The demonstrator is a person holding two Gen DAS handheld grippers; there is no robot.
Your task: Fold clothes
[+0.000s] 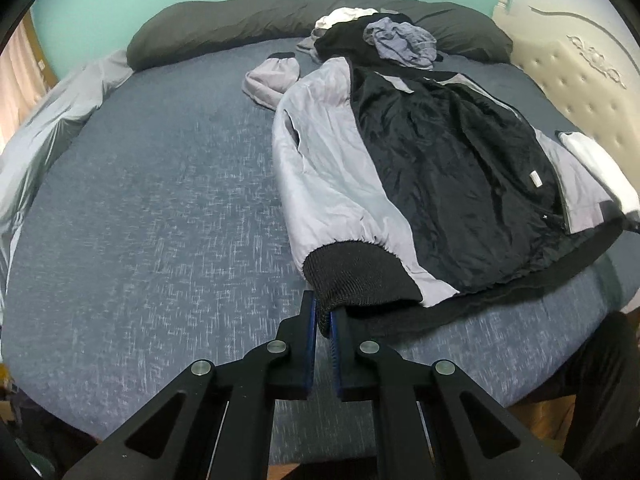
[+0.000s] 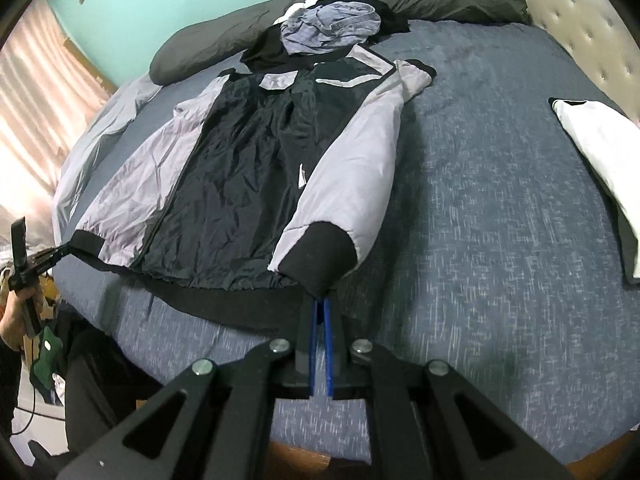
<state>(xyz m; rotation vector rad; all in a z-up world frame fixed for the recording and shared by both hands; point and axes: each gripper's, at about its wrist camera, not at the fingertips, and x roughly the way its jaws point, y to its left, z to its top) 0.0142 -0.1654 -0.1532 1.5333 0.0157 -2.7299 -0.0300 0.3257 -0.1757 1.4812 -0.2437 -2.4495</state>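
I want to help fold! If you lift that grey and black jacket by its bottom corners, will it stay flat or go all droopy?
Probably droopy: the jacket lies wrinkled and limp on the bed. Its shiny lining looks slippery, so it may slide. The left gripper and right gripper pinch ribbed black trim, which likely gives better hold.

A bed [image 2: 500, 208] in a mottled blue sheet carries a grey-and-black jacket [image 2: 240, 168] spread open — beyond it a clothes heap [image 2: 328, 28], a long dark pillow [image 1: 240, 28], a folded white garment [image 2: 600, 140].
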